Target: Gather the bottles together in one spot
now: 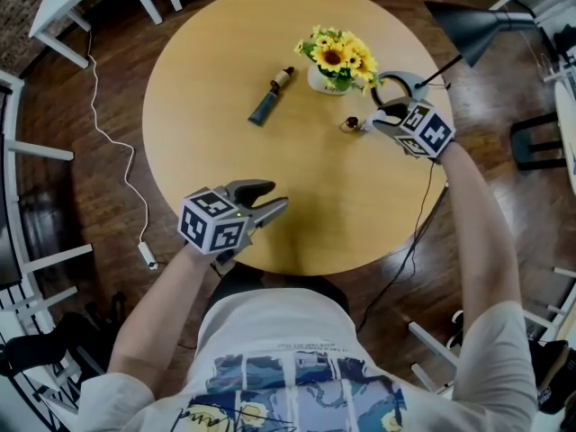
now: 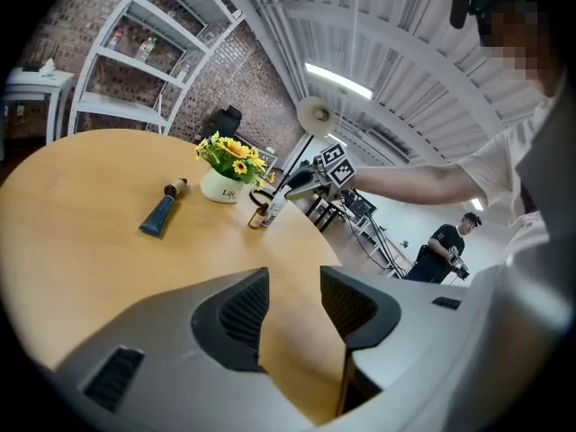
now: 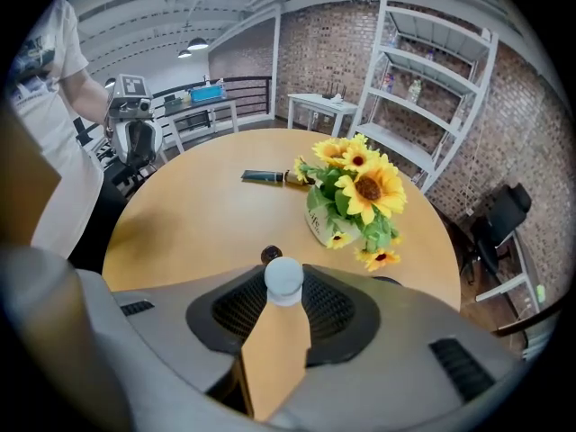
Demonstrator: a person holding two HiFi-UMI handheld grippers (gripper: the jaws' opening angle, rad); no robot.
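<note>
An industrial loft-style workspace, like a studio or lab: exposed brick walls, tall white metal shelving, ribbed white ceiling with strip lights, dark wood floor, round wooden table.

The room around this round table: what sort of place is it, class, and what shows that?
Probably a loft-style studio or workshop, not a home: bare brick walls, open white shelves, and a ribbed ceiling with strip lights.
</note>
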